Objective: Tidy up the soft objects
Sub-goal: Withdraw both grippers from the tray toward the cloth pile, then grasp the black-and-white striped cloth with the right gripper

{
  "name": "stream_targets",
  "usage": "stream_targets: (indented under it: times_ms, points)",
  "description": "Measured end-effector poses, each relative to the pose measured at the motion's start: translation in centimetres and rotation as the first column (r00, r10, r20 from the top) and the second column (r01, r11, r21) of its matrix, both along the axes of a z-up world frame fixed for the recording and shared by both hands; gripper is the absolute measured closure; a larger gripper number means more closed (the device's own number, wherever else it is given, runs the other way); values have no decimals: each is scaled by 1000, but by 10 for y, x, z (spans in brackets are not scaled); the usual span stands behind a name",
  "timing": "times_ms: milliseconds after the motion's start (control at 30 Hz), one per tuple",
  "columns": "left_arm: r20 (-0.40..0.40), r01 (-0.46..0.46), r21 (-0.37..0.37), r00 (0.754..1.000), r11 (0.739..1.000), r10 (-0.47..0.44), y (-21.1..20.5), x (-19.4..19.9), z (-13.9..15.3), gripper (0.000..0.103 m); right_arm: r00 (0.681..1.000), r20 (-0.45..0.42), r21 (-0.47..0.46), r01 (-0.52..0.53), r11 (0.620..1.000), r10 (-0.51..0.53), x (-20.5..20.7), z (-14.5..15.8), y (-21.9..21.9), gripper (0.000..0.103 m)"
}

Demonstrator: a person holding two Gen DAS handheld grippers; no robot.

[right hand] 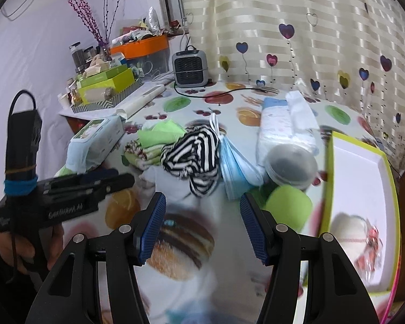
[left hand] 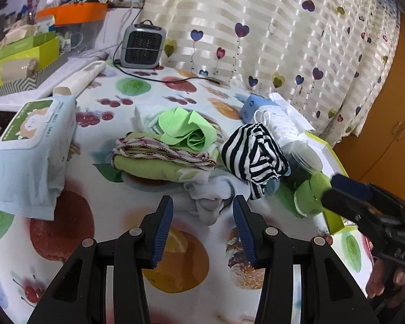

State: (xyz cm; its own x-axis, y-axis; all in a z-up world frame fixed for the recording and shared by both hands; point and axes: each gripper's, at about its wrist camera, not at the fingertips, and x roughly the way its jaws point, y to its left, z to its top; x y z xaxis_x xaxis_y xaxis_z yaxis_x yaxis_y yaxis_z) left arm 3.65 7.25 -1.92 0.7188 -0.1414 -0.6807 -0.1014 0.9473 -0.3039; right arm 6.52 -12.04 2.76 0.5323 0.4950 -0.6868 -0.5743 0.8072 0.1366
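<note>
Facing a fruit-print tabletop [left hand: 100,183], both wrist views show the same heap of soft goods at frame centre. Left tongs [left hand: 203,202] stand apart, nothing between them, just short of a crumpled white cloth [left hand: 210,197]. Right tongs [right hand: 202,202] likewise stand apart and empty.

Only the left view shows the folded green cloths [left hand: 159,159] in full, stacked flat with their long side running left to right, a loose light-green cloth [left hand: 186,129] bunched on top. Only the right view shows the blue face masks [right hand: 235,167], hanging lengthwise toward the lower frame beside the striped garment [right hand: 194,156], and the full interior of the white tray with green rim [right hand: 359,205] at right; its contents at the lower end are blurred. A wipes pack [left hand: 35,124] lies at left on a pale blue cloth [left hand: 24,178].

A clear jar [right hand: 290,166] lies tipped, lid toward the camera, dark contents inside. A green round object [right hand: 289,206] sits just below it.
</note>
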Motion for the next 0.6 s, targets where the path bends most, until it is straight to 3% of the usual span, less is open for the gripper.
stream_targets:
  times_ms: [600]
  points:
    - [3, -3, -69, 1000, 998, 4, 27, 10, -11, 58, 999, -48, -69, -17, 997, 13, 63, -24, 72, 45]
